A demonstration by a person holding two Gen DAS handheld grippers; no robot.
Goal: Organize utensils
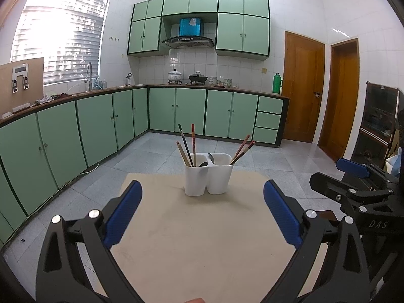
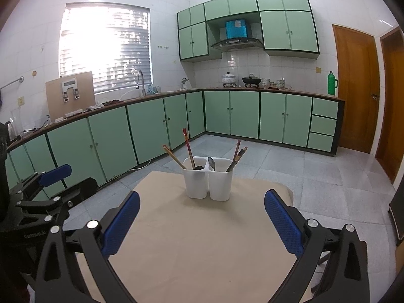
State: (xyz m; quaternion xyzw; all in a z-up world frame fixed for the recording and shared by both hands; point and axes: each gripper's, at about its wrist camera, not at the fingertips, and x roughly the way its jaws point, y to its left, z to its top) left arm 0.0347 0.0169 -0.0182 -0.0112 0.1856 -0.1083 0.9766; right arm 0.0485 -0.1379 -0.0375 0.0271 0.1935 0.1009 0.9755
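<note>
A white two-compartment utensil holder (image 1: 208,176) (image 2: 208,180) stands near the far edge of a beige table (image 1: 197,240) (image 2: 202,240). Its left cup holds several chopsticks (image 1: 188,146) (image 2: 188,149) and a dark spoon (image 1: 202,163). Its right cup holds a metal spoon (image 1: 211,158) (image 2: 211,163) and several chopsticks (image 1: 242,149) (image 2: 237,155). My left gripper (image 1: 202,212) is open and empty, short of the holder. My right gripper (image 2: 202,219) is open and empty, also short of it. Each gripper shows at the side of the other's view (image 1: 353,174) (image 2: 50,176).
Green cabinets (image 1: 101,121) and a counter run along the far walls. Two wooden doors (image 1: 303,85) stand at the right. A dark cabinet (image 1: 378,123) is at the far right. Grey tiled floor (image 1: 252,154) surrounds the table.
</note>
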